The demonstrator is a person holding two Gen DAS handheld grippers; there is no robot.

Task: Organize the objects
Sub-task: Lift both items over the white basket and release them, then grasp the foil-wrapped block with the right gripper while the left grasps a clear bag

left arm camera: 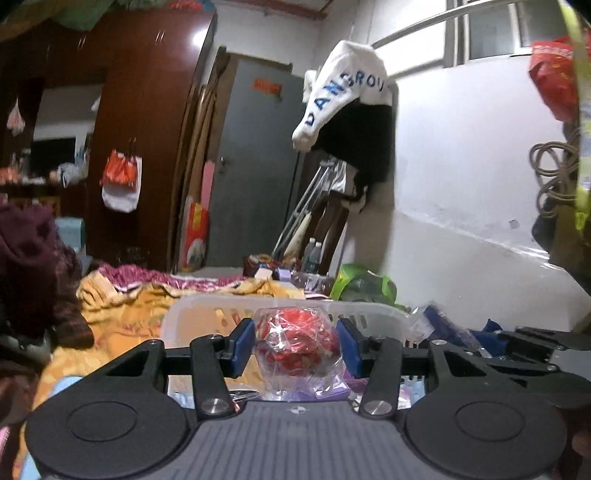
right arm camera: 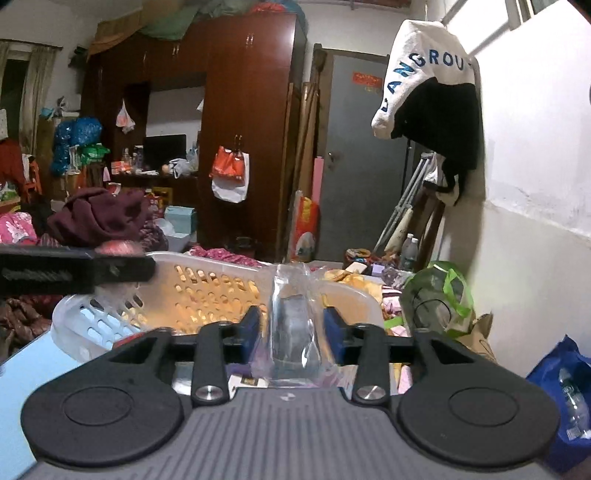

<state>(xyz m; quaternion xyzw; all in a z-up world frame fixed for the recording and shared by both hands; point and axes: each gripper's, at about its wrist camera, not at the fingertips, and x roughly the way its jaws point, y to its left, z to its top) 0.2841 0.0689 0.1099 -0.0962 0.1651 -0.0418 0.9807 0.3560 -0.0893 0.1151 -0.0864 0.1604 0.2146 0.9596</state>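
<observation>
Cluttered bedroom, white basket (right arm camera: 207, 291) ahead; left tool (left arm camera: 295, 345) pinching red wrapped bundle (left arm camera: 297, 341); right tool (right arm camera: 293, 334) pinching clear packet (right arm camera: 291, 325).

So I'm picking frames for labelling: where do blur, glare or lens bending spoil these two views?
Left wrist view: glare patch on the wardrobe door, the clear wrap of the red packet glints, the wall pipe bows from fisheye. Right wrist view: the left tongs are smeared by motion blur at the edge, the clear packet is soft, and the white basket behind stays readable.
</observation>
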